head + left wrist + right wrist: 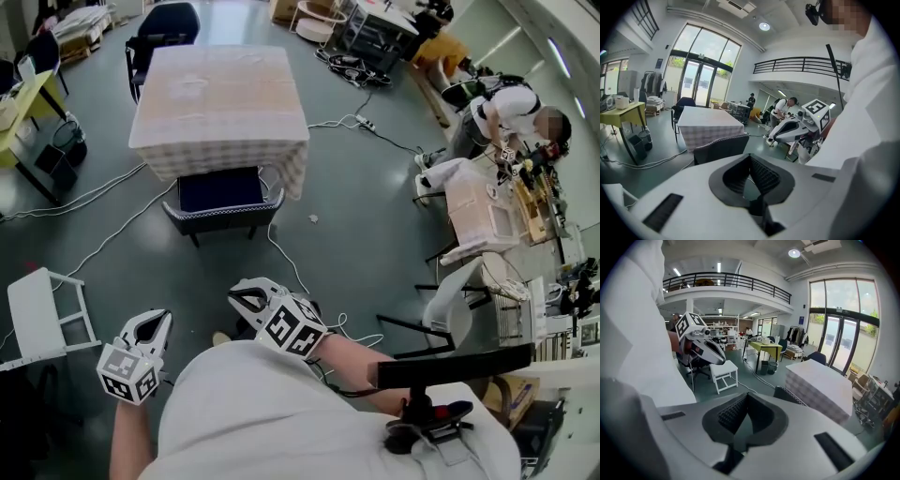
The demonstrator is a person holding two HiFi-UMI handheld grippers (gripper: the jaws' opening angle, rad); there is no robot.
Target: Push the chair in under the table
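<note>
A dark blue chair (223, 202) stands at the near side of a table (220, 103) draped in a pale checked cloth, its seat partly under the overhang. Both grippers are held close to the person's body, well short of the chair. My left gripper (155, 321) is shut and holds nothing. Beside it, my right gripper (242, 295) is also shut with nothing in it. The left gripper view shows the chair's back (723, 146) before the table (708, 124), beyond my closed jaws. In the right gripper view the chair (790, 396) and table (820, 383) lie ahead to the right.
A white stool (42, 314) stands at the left. Cables (291, 262) trail over the floor between me and the chair. A second dark chair (164, 28) sits at the table's far side. A yellow table (23, 103), a white chair (459, 300) and a person (506, 108) flank the room.
</note>
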